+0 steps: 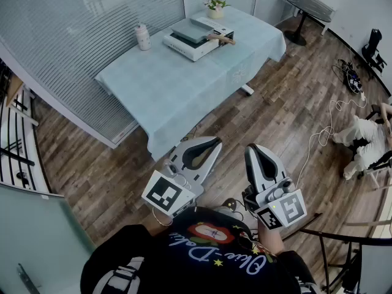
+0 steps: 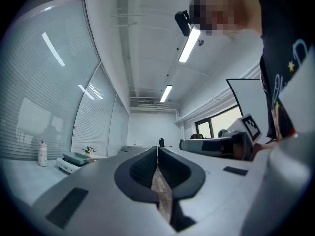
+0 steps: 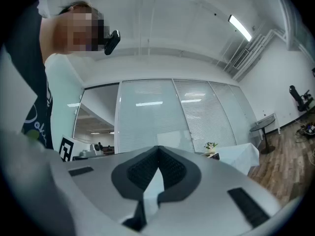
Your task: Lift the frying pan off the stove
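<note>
A square grey frying pan (image 1: 192, 30) with a wooden handle (image 1: 222, 39) rests on a white stove (image 1: 197, 46) on the far table (image 1: 184, 84). From the left gripper view, the pan (image 2: 75, 157) and stove (image 2: 68, 166) look small at the far left. My left gripper (image 1: 215, 141) and right gripper (image 1: 250, 147) are held close to my body, well short of the table. Both have their jaws closed with nothing between them; the same shows at the left gripper (image 2: 157, 147) and at the right gripper (image 3: 158, 148) in their own views.
A white bottle (image 1: 143, 37) stands left of the stove and a small flower pot (image 1: 215, 8) behind it. A glass partition (image 1: 92, 29) runs along the left. A round side table (image 1: 308, 8), cables (image 1: 343, 106) and chairs lie to the right on the wood floor.
</note>
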